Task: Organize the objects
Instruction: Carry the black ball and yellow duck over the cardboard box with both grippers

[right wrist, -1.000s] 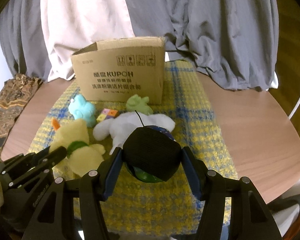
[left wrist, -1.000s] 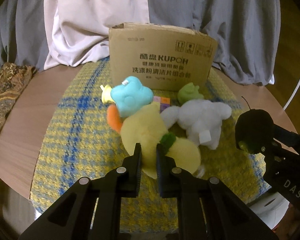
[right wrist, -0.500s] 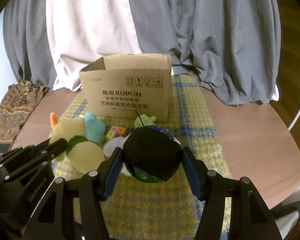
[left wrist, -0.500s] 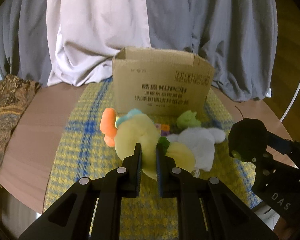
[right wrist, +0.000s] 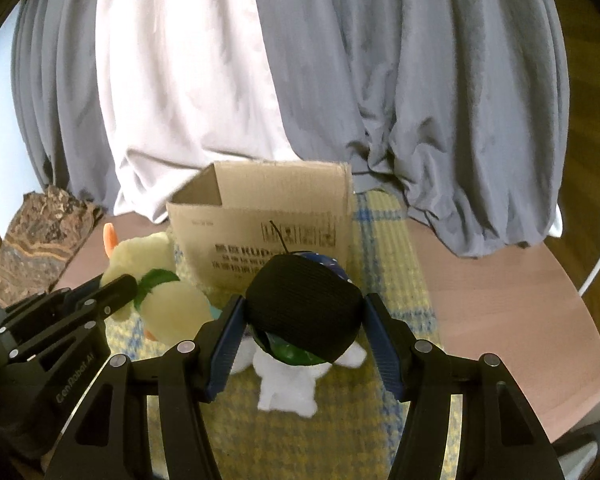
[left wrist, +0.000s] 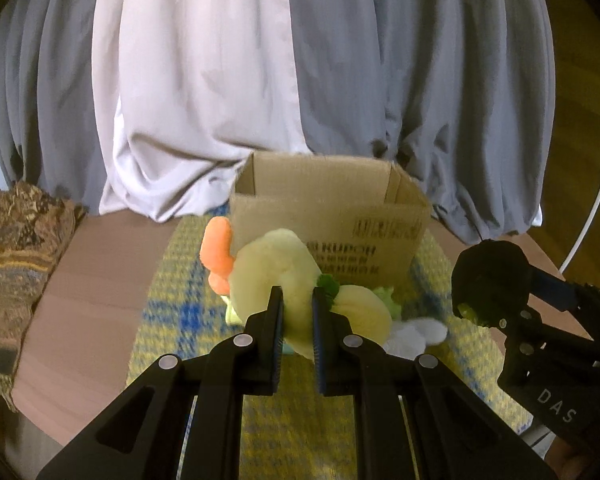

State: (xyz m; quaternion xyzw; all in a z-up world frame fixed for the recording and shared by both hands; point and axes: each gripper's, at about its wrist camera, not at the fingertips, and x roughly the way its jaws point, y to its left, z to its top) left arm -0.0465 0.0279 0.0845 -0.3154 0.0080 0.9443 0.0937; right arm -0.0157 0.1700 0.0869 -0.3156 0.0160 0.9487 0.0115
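Note:
My left gripper [left wrist: 296, 293] is shut on a yellow plush duck [left wrist: 272, 264] with an orange beak and a green collar, which hangs above the mat. In the right wrist view the same gripper [right wrist: 120, 285] and duck [right wrist: 172, 308] show at the left. My right gripper [right wrist: 305, 300] is shut on a round black knitted toy [right wrist: 304, 312] with a green underside, which also shows at the right of the left wrist view [left wrist: 488, 280]. An open cardboard box [left wrist: 340, 216] [right wrist: 260, 216] stands just beyond both toys.
A white plush [right wrist: 288, 392] lies on the yellow-and-blue checked mat [right wrist: 384, 232] below the black toy, with a green plush [left wrist: 388, 294] by the box. The round wooden table [right wrist: 500, 300] has a patterned brown cloth [left wrist: 16, 248] at its left edge. Grey and white curtains [left wrist: 180, 100] hang behind.
Both grippers have risen with their toys. The yellow duck has come up off the mat, and the box's open top has come into view.

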